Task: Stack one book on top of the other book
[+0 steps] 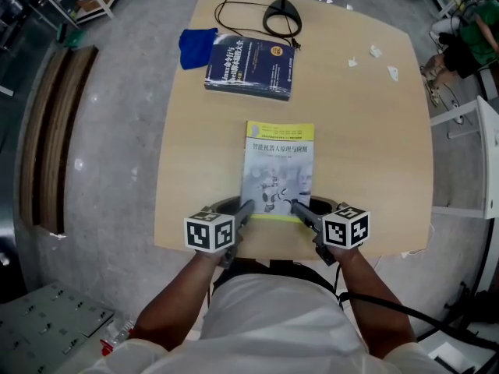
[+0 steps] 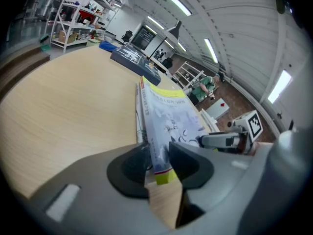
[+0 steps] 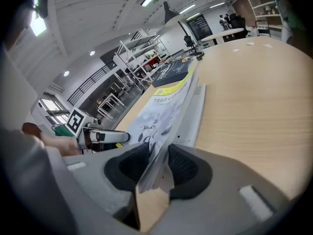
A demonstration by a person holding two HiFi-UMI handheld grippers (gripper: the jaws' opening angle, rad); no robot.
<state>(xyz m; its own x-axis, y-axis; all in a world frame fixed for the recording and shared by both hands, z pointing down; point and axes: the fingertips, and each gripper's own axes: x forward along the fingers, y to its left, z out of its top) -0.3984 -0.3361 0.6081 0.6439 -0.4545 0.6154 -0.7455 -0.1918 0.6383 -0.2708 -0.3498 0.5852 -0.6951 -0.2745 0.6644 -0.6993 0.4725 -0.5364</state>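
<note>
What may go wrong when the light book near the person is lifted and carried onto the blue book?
The left hand-held gripper and the right hand-held gripper pinch only the near corners of the light book, so its far part may sag or its pages fan open. The blue cloth and the black cable lie close to the blue book; the carried book might catch them.

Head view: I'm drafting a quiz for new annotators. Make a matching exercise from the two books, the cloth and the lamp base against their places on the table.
1. pale book
2. blue book
3. cloth
4. lamp base

A. far edge of the table
B. near edge, middle
C. left of the blue book
D. between pale book and lamp base

Pairs: 1-B; 2-D; 3-C; 4-A
</note>
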